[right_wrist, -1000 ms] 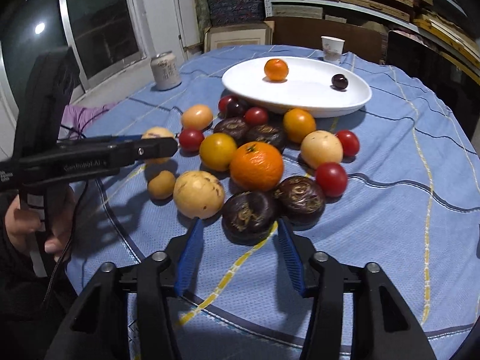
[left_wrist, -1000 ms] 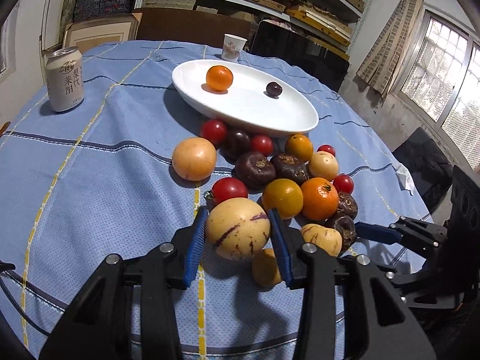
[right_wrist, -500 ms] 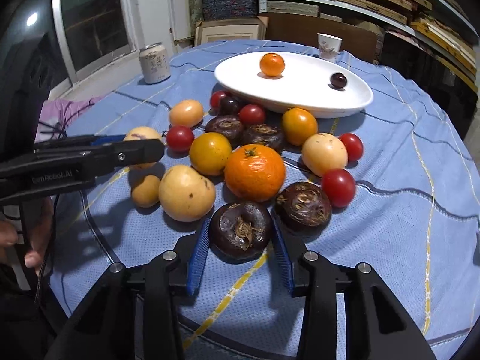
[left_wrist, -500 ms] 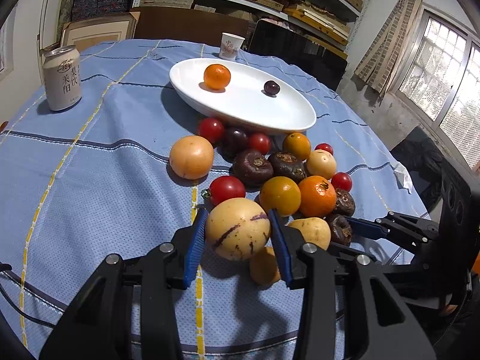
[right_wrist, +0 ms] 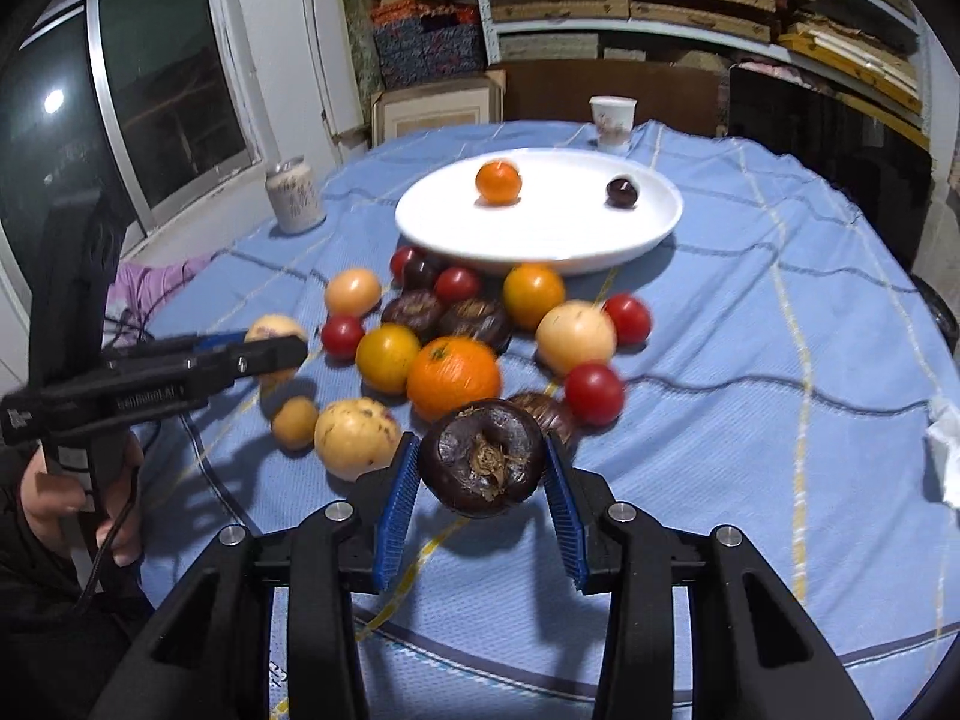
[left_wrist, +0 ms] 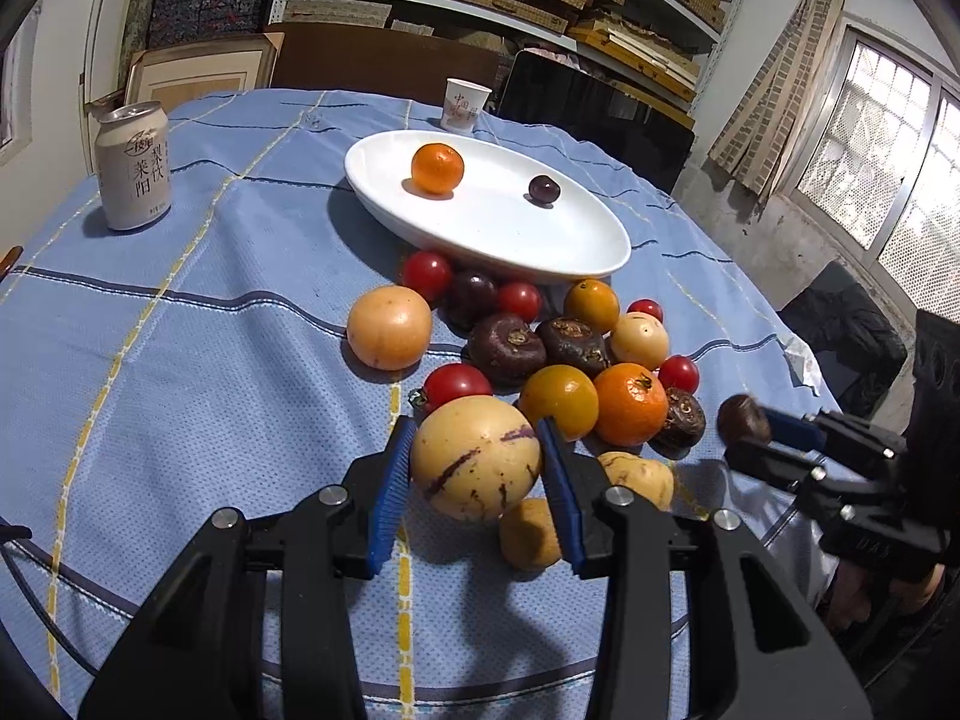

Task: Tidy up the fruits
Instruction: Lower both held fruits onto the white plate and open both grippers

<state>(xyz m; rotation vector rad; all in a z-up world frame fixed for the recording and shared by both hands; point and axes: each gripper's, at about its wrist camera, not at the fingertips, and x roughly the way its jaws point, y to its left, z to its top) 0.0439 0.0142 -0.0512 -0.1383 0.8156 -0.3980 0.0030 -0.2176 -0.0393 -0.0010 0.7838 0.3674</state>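
Left tongs [left_wrist: 477, 474] grip the striped yellow melon [left_wrist: 476, 457], resting on the tabletop [left_wrist: 180, 360] at near edge of fruit pile. Right tongs [right_wrist: 483, 468], having just narrowed, hold a dark brown fruit [right_wrist: 482, 456] lifted off the cloth. White plate [left_wrist: 594, 240] far side w/ a small orange [left_wrist: 437, 168] & dark berry [left_wrist: 544, 188].

A bench [left_wrist: 180, 324] under a blue cloth with yellow and dark stripes carries a white oval plate [left_wrist: 576, 240], a drink can [left_wrist: 133, 167], a paper cup [left_wrist: 465, 105] and a cluster of loose fruits [left_wrist: 564, 348] just beside the plate
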